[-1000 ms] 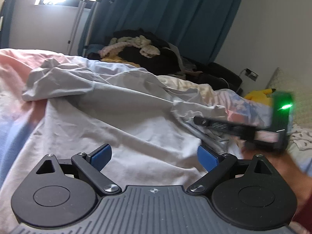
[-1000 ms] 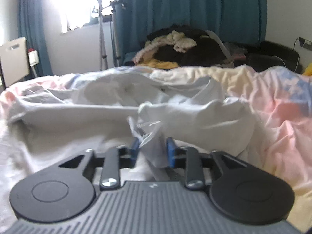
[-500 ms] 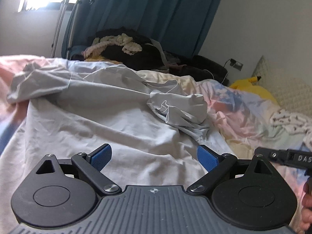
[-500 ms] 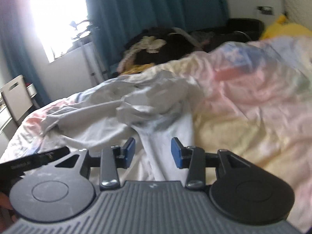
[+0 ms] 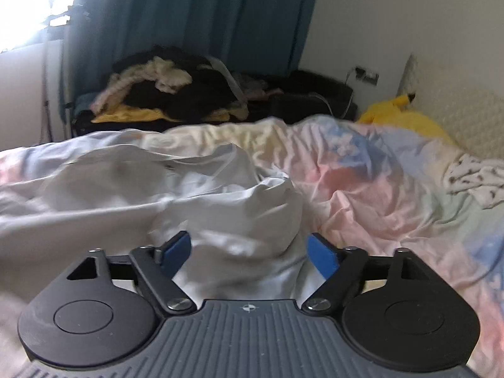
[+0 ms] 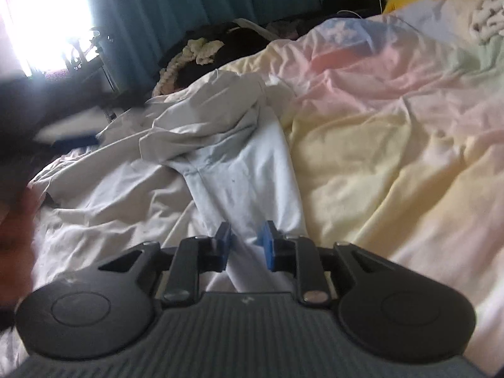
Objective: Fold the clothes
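White garment (image 6: 245,170) beside bare pastel duvet (image 6: 393,157)

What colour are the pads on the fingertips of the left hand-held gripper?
Blue. The pads on the left hand-held gripper show best in the left wrist view.

Garment (image 5: 226,208) lies on the duvet (image 5: 378,195); clothes pile (image 5: 176,94) behind; plush toy (image 5: 406,116) far right.

Both wrist views look low across the bed (image 5: 378,189), sharing the white garment (image 5: 239,208).
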Motion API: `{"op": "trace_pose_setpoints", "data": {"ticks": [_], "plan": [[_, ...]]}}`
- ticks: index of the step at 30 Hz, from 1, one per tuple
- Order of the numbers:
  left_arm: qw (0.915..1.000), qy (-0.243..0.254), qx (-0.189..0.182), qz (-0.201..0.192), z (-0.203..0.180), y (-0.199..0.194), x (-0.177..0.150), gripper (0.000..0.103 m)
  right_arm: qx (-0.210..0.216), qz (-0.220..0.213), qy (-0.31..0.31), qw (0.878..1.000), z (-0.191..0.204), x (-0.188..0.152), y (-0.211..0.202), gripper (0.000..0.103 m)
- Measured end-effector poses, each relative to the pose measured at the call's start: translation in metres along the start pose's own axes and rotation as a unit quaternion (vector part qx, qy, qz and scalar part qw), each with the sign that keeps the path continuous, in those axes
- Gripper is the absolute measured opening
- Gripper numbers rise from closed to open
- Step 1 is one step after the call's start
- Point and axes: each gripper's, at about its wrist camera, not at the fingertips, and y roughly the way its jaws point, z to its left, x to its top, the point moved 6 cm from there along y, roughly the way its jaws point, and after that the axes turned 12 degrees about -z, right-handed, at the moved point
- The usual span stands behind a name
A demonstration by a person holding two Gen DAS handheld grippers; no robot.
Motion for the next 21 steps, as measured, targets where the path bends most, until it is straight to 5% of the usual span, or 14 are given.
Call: {"op": "trace_pose_setpoints", "data": {"ticks": [6, 10, 14, 21], "plan": [[0.9974, 0.028, 0.035, 0.056, -0.01, 0.09, -0.012, 0.055, 0.002, -0.001, 0.016, 1.0, -0.002, -0.004, 0.003, 0.023], [0.9933, 0.029, 0.08, 0.077, 0.002, 0.128, -0.011, 0.022, 0.004, 0.001, 0.038, 0.999, -0.005, -0.006, 0.004, 0.024], [0.9864, 0.033, 0.128, 0.097, 0.026, 0.155, -0.008, 0.021, 0.006, 0.004, 0.053, 0.999, -0.008, -0.006, 0.005, 0.024], [0.9902, 0.028, 0.099, 0.094, 0.028, 0.125, 0.003, 0.025, 0.012, 0.001, 0.06, 0.998, -0.008, -0.002, 0.008, 0.025]]}}
